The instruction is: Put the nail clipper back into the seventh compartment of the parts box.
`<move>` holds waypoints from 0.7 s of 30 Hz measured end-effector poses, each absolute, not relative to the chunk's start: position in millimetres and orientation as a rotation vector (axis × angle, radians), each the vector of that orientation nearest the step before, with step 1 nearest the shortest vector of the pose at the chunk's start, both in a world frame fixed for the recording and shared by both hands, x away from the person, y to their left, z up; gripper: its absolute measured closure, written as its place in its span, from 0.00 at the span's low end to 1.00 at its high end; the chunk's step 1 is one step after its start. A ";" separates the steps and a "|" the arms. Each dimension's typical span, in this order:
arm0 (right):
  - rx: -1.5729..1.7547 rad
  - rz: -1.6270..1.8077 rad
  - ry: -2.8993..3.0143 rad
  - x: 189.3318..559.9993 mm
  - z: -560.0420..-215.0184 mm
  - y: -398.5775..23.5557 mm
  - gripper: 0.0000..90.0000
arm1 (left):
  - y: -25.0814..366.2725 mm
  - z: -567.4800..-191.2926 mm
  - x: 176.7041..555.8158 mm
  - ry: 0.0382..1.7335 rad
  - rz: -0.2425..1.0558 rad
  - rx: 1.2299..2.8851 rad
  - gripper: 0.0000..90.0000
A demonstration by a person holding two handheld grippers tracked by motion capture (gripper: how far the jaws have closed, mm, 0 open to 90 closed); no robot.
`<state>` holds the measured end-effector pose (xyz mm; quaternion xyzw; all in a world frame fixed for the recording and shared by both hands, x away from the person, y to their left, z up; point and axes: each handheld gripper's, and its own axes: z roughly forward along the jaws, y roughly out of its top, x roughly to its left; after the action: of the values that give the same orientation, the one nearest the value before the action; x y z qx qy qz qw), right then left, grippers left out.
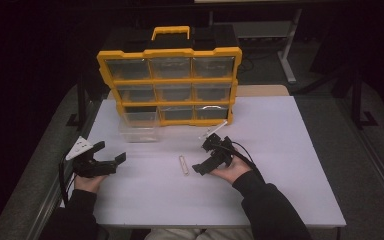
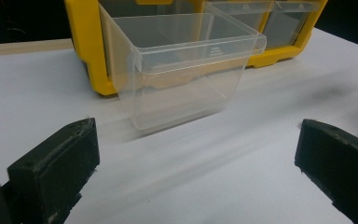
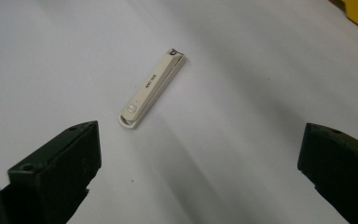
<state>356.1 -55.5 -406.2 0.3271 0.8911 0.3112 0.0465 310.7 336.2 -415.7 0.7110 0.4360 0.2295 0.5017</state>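
A small cream-white metal nail clipper (image 3: 152, 88) lies flat on the white table (image 1: 290, 165), roughly at its middle and a little toward the near edge. It is slim and oblong, folded shut, with faint grey lettering along its top lever and a darker cutting tip at one end; the print is too small to read.

The right tongs (image 1: 211, 156) rest low over the table just to the right of the clipper, jaws spread wide and empty, pointing at it without touching. The left tongs (image 1: 111, 159) sit near the table's left edge, likewise spread wide and holding nothing, well apart from the clipper.

Toward the far edge stands a yellow plastic drawer organiser with a carrying handle (image 1: 170, 52), its clear compartments in three rows. Its bottom-left slot is empty, and the clear plastic drawer bin (image 2: 186, 70) stands on the table just in front of that slot, upright and with nothing inside. It is ahead of the left tongs. Bare tabletop lies between each pair of tongs and the clipper.
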 end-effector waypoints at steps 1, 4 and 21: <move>0.996 0.942 2.723 356.9 -407.6 -52.1 0.00 | 336.1 -415.8 310.8 1.054 0.554 1.718 0.00; 1.002 0.935 2.725 357.8 -409.2 -48.2 0.00 | 336.0 -416.1 311.0 1.055 0.553 1.717 0.00; 0.996 0.863 2.763 362.6 -418.6 -11.7 0.04 | 336.1 -415.1 310.2 1.041 0.544 1.711 0.00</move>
<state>362.6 -11.7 -418.6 0.3251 0.9019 0.2816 0.0404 310.2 336.1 -415.1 0.7100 0.4321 0.2257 0.5081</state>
